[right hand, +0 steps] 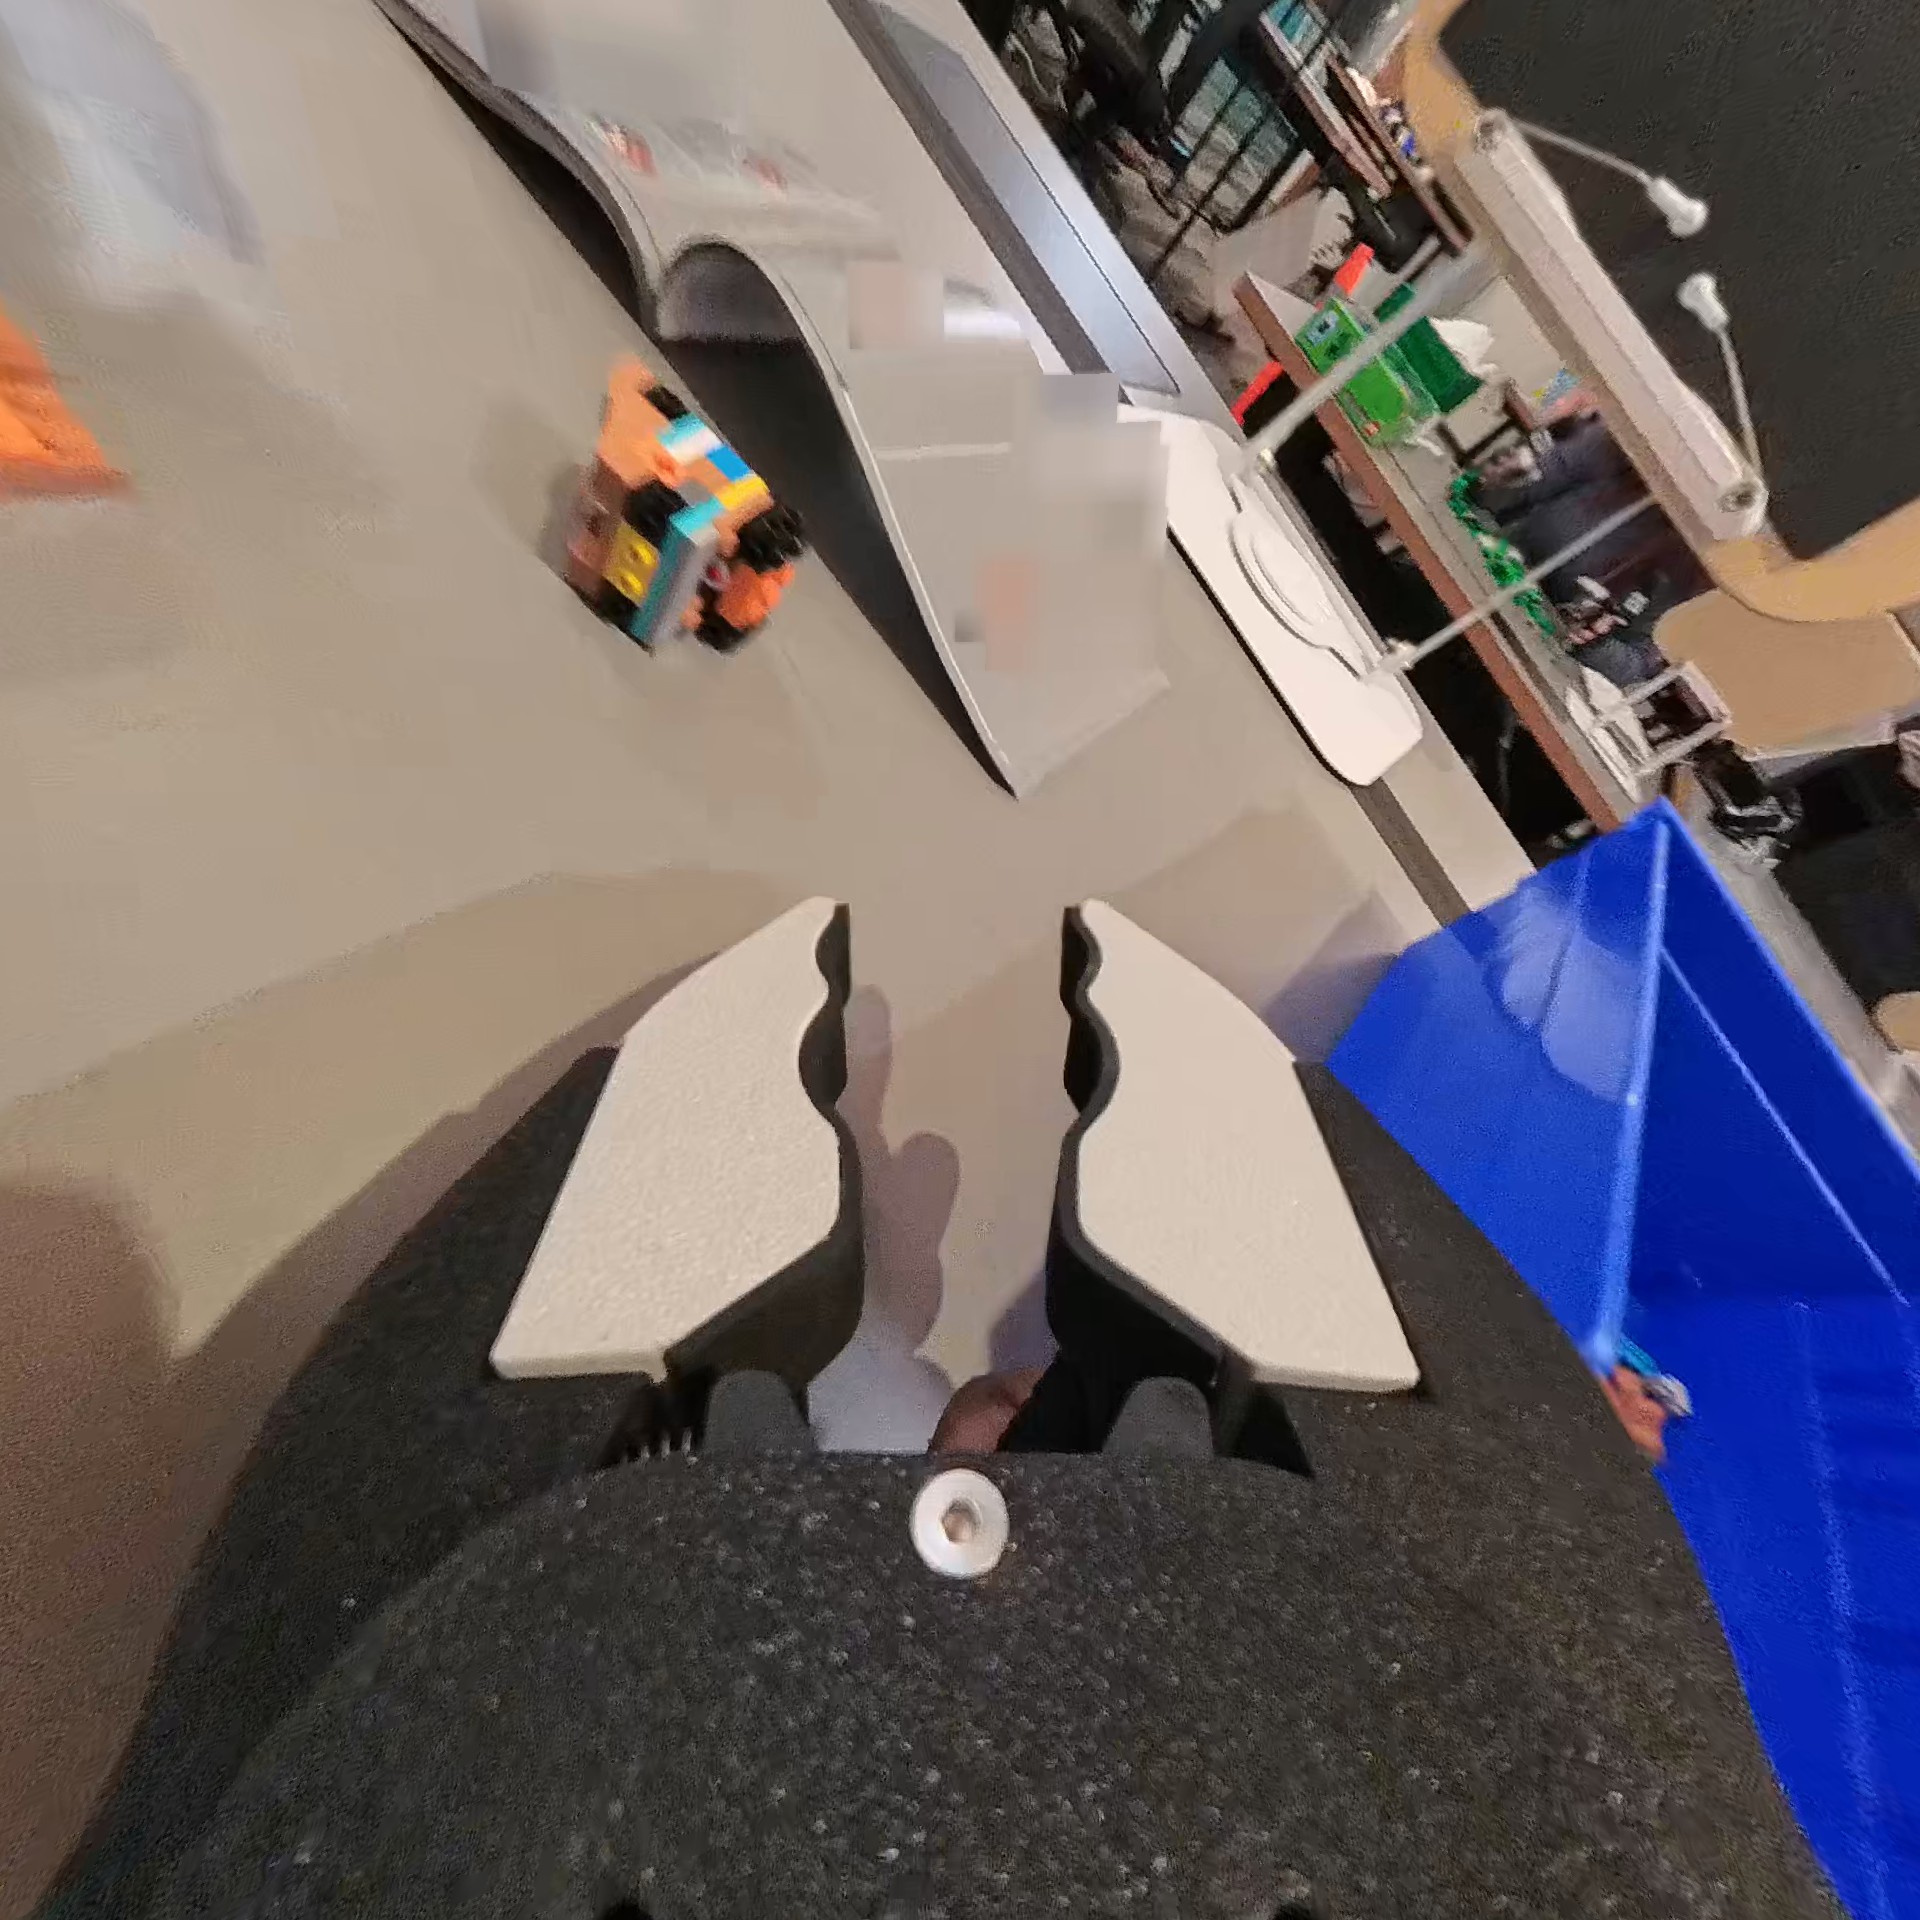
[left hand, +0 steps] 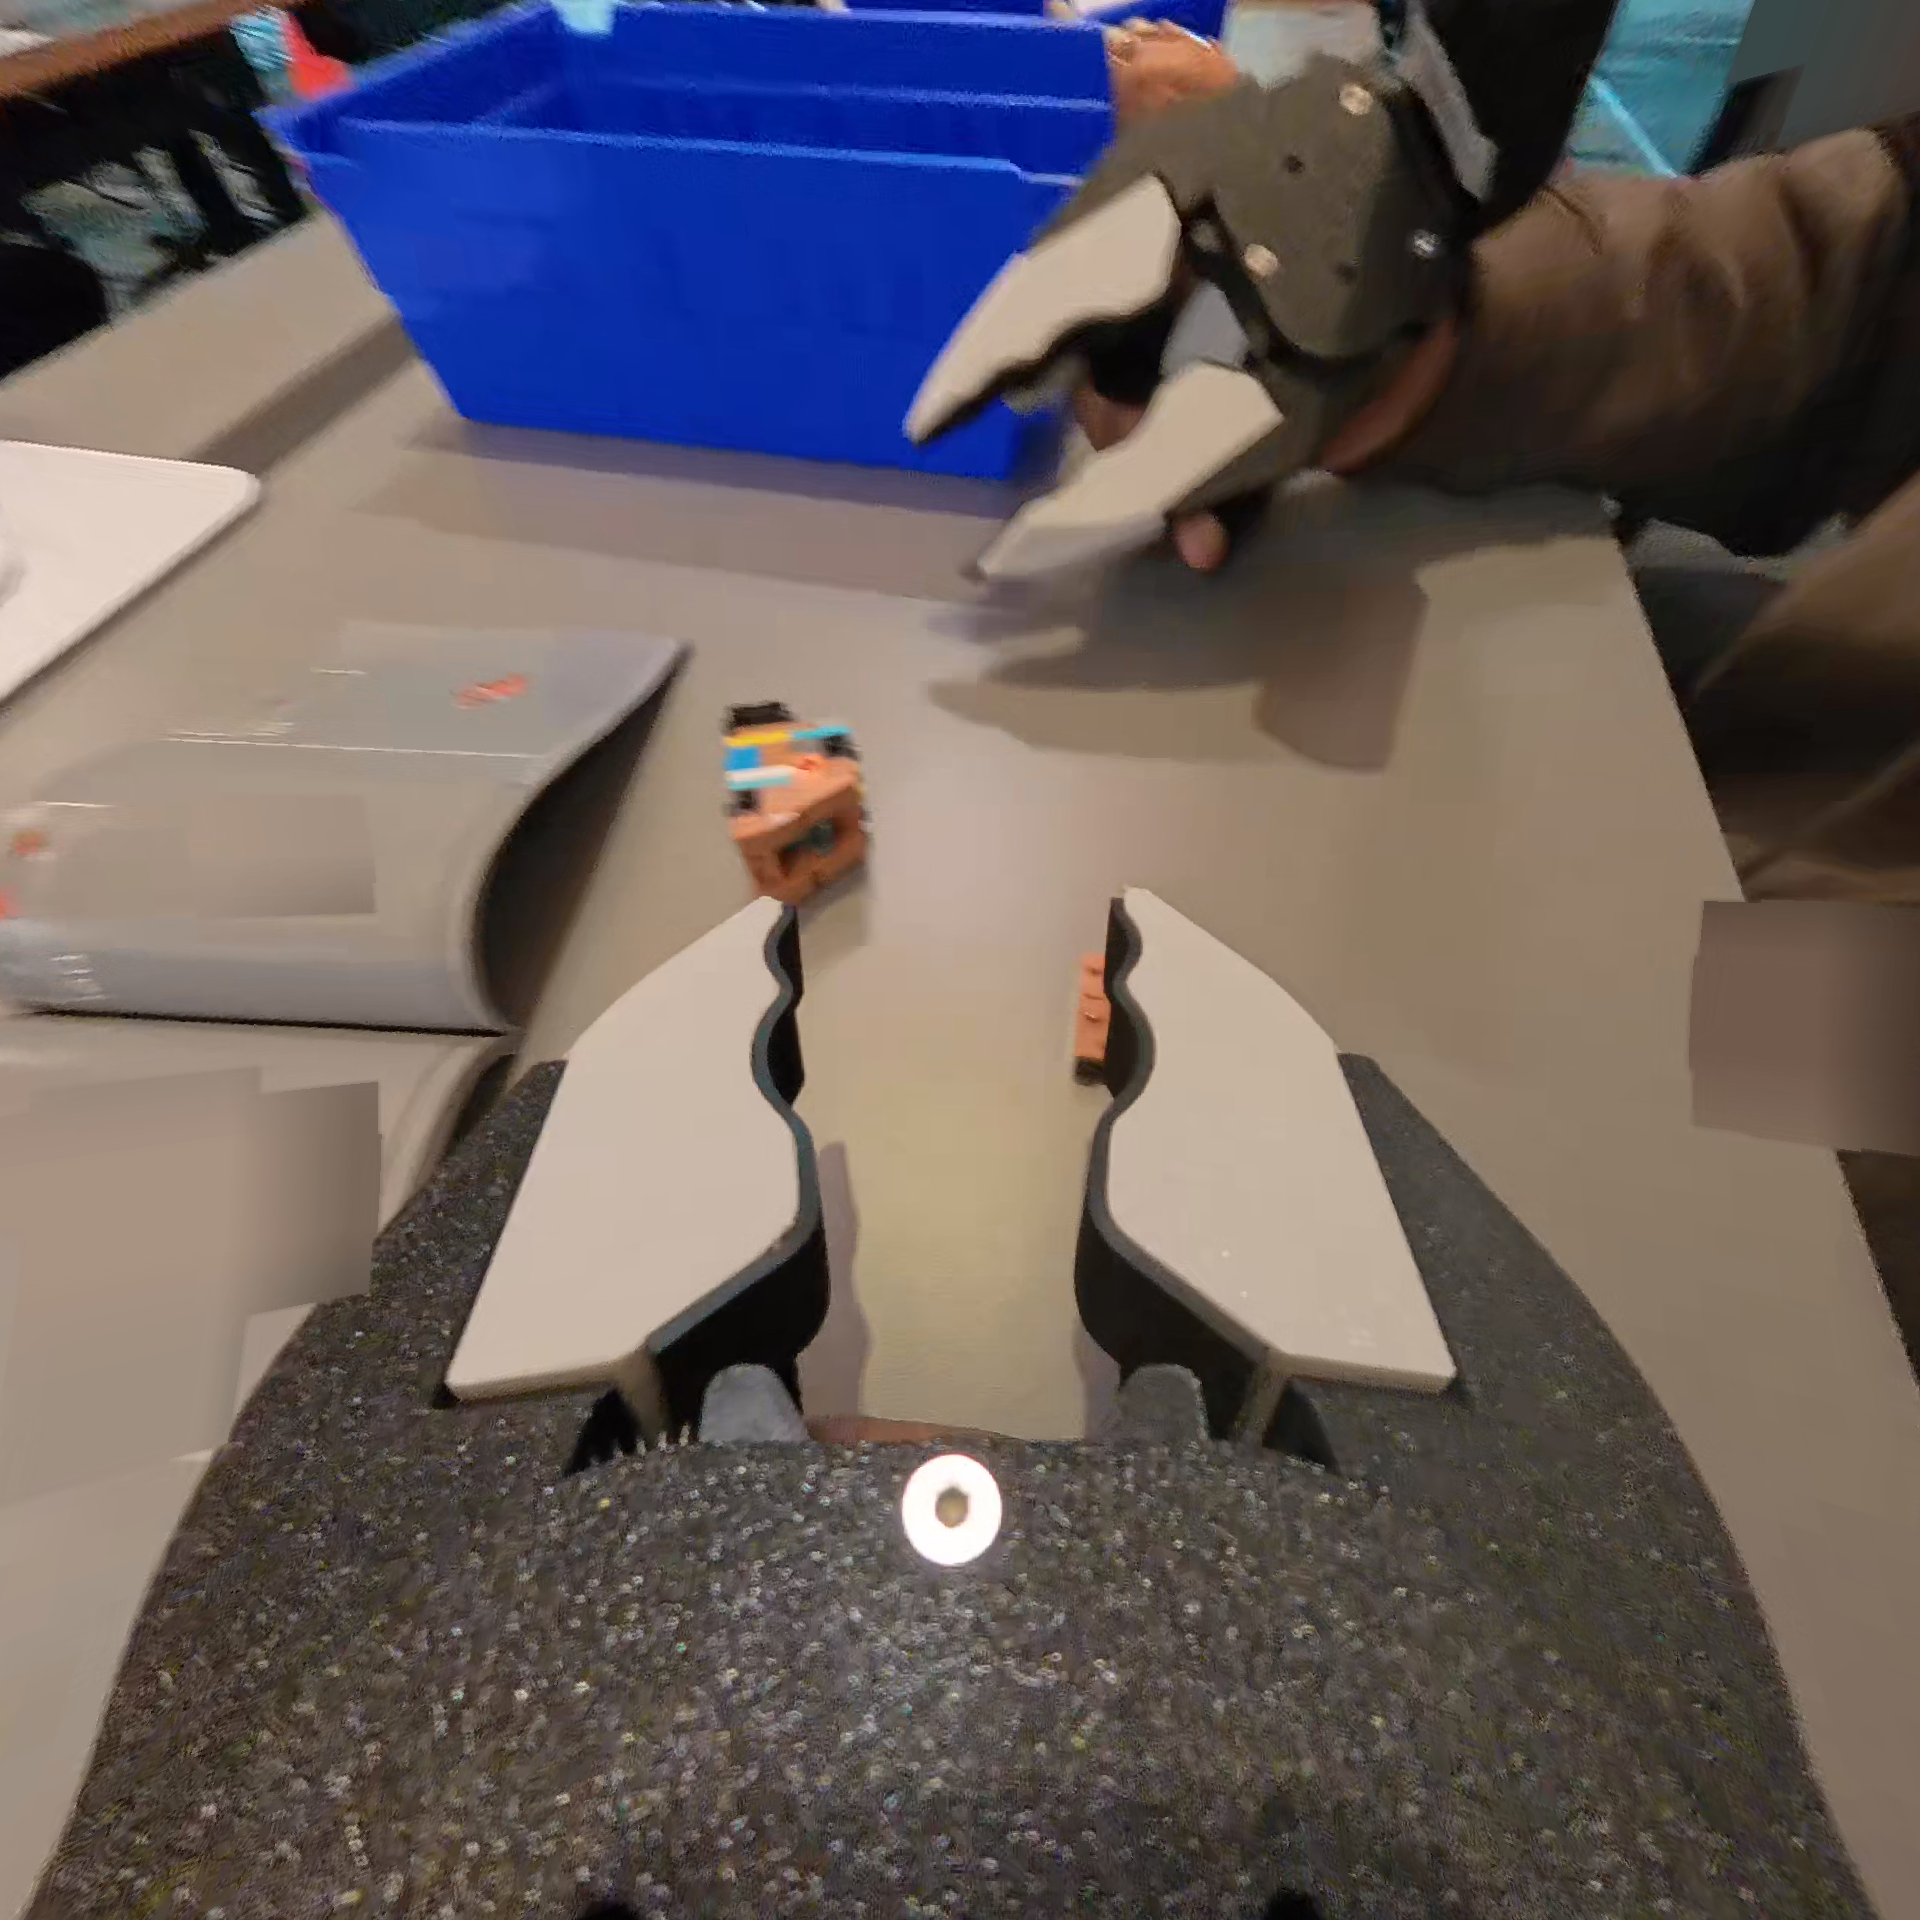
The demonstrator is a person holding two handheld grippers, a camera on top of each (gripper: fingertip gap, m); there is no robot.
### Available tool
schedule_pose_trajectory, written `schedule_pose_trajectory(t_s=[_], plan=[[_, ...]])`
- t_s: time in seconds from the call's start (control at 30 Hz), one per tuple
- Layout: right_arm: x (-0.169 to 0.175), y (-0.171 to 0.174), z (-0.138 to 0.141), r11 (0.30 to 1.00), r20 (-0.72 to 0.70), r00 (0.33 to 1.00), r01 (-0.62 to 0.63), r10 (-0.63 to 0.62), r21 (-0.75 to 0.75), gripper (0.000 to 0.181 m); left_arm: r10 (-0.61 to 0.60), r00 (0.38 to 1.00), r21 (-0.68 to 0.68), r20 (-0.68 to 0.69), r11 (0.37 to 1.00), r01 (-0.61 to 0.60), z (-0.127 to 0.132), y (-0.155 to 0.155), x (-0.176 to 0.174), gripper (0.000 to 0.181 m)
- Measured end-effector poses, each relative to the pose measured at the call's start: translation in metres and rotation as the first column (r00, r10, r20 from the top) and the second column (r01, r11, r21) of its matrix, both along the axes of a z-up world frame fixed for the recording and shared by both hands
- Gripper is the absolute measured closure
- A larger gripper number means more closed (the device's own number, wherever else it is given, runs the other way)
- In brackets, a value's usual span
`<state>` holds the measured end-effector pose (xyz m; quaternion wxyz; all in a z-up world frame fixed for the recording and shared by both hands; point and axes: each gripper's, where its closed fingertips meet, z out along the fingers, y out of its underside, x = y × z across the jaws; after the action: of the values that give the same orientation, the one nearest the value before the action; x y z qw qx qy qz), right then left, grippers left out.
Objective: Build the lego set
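Note:
A small lego build of orange, black, blue and yellow bricks lies on the grey table, just ahead and left of my left gripper. The left gripper is open and empty. A small orange brick lies on the table against the inner side of its right finger. The build also shows in the right wrist view, far ahead and left of my right gripper, which is open and empty above the table. The right gripper also shows in the left wrist view, open, held by a hand near the blue bin.
An open instruction booklet lies left of the build; it also shows in the right wrist view. A blue bin stands at the back, and at the right in the right wrist view. A white tray sits far left. An orange thing lies at the left edge. Across from one pair of fingers to the other is roughly 20 cm. From the left gripper's tips to the small orange brick is close to 6 cm.

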<state>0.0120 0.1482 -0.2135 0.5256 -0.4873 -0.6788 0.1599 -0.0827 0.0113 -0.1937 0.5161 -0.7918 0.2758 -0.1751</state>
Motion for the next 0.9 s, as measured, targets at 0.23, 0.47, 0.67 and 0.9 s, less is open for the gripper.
schedule_pose_trajectory(t_s=[0.23, 0.47, 0.67, 0.9], plan=[[-0.04, -0.03, 0.003, 0.991, 0.019, 0.998, -0.06, 0.063, -0.121, 0.142, 0.218, 0.967, 0.05, -0.129, 0.976, -0.214, 0.031, 0.041, -0.046, 0.126], [-0.08, -0.014, 0.014, 0.981, -0.026, 0.998, -0.055, 0.052, -0.186, 0.137, 0.138, 0.953, -0.017, -0.269, 0.989, -0.148, 0.044, 0.098, -0.056, 0.124], [-0.078, -0.004, 0.005, 0.961, -0.086, 0.995, -0.07, 0.049, -0.269, 0.136, 0.023, 0.911, -0.149, -0.412, 0.985, -0.092, 0.001, 0.131, -0.046, 0.124], [-0.073, 0.003, 0.01, 0.955, -0.129, 0.99, -0.085, 0.05, -0.283, 0.138, -0.097, 0.897, -0.293, -0.432, 0.955, -0.038, -0.031, 0.139, -0.026, 0.125]])
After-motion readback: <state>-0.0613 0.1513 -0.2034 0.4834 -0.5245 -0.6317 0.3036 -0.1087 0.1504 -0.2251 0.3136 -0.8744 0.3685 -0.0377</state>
